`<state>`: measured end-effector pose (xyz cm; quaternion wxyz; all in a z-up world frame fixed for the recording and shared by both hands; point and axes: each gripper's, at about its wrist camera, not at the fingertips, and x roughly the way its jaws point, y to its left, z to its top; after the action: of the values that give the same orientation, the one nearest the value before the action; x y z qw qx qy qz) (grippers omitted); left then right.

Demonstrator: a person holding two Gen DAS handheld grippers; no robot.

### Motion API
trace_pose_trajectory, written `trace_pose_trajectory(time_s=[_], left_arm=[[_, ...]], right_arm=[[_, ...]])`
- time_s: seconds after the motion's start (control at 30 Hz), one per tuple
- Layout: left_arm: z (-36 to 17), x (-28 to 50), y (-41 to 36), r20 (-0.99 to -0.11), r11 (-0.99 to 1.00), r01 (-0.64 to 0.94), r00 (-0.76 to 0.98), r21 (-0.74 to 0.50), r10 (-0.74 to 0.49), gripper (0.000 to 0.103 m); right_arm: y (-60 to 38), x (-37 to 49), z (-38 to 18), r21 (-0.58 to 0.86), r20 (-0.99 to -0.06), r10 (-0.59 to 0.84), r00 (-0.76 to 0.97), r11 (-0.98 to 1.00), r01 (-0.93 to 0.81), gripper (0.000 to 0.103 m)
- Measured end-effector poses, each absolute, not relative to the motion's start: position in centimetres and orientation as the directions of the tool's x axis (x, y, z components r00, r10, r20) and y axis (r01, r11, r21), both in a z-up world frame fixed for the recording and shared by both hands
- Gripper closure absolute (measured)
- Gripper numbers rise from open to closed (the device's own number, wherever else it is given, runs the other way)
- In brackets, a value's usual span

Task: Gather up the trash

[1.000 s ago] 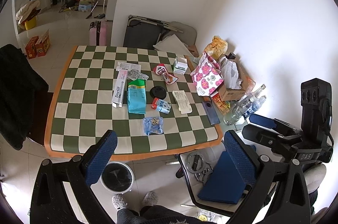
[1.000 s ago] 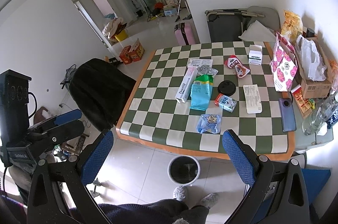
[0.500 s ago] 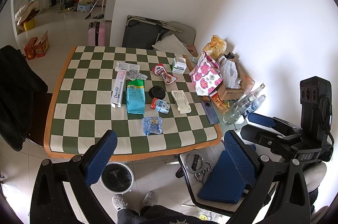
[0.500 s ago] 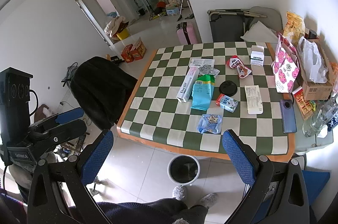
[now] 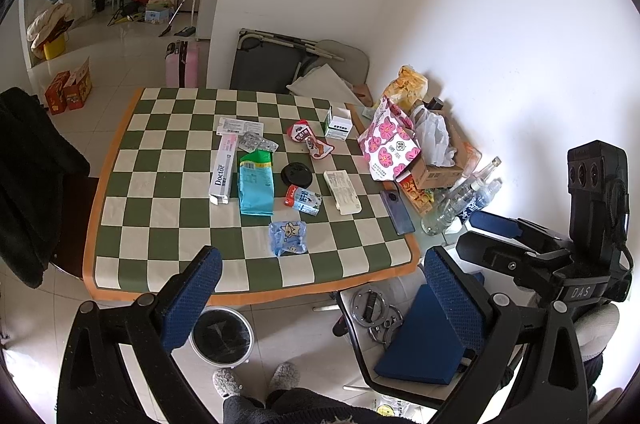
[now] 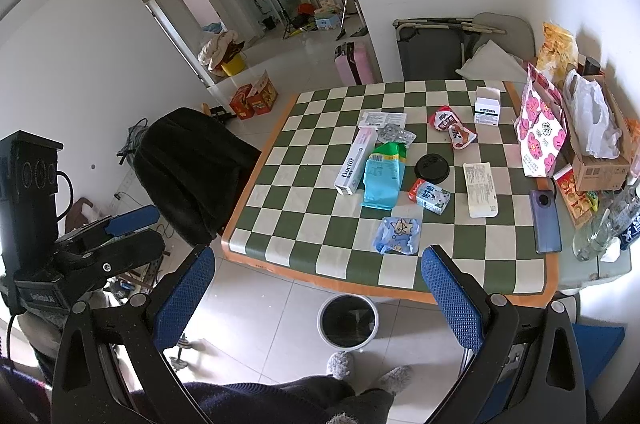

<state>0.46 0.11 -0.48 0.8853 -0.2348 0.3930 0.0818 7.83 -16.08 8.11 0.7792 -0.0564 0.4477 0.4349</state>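
**Still all on the table, nothing in either claw**

Largest first: teal pouch (image 5: 256, 186) at frame centre, flat, soft and light; best pinched at its green top edge. Next, long white toothpaste box (image 5: 222, 169) touching the pouch's left side, stiff card, easy across its narrow width. Then white slip-like carton (image 5: 342, 186) right of centre, flat and probably hard to get under. Small milk carton (image 5: 303, 199) just below the black lid (image 5: 296, 174), light and crushable, graspable across its short sides. Crinkly blue star wrapper (image 5: 288, 237) lowest on the checked table (image 5: 168, 224), limp and slippery, nearest the claws.

Left gripper (image 5: 320, 288) spread wide and empty at bottom of frame, well short of the table edge. Right gripper (image 6: 316, 296) likewise agape, holding nothing. Bin (image 6: 348, 321) on the floor between its fingers, under the table's near edge.
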Motion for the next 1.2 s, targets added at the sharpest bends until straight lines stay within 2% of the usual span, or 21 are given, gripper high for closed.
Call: trace_pose_trajectory(time_s=[0.73,0.9,0.97,1.07,1.2], left_arm=[[-0.7,0.9,0.2,-0.747,0.879,-0.341,0.664,-0.333,-0.025,0.000],[-2.4,3.7,1.5,-0.793,0.889,-0.447,0.574,-0.097,0.202,0.000],[-4.2,5.6,2.5,-0.809,0.884,-0.466,0.530,-0.029,0.253,0.000],[-7.6,8.3,4.9,-0.839,0.874,-0.486,0.477,-0.002,0.263,0.000],[-12.7,13.6,6.9,-0.898,0.861,-0.508,0.385,-0.016,0.211,0.000]], right_arm=[[-15.4,8.0,8.0,0.301,-0.750,0.618,0.236,0.636,-0.710,0.000],[-15.5,10.0,6.5,0.236,-0.779,0.506,0.372,0.785,-0.573,0.000],[-15.7,11.4,5.2,0.199,-0.800,0.438,0.411,0.839,-0.507,0.000],[-15.6,14.6,2.0,0.145,-0.830,0.343,0.439,0.894,-0.425,0.000],[-14.8,20.7,-4.2,0.088,-0.893,0.224,0.390,0.937,-0.337,0.000]])
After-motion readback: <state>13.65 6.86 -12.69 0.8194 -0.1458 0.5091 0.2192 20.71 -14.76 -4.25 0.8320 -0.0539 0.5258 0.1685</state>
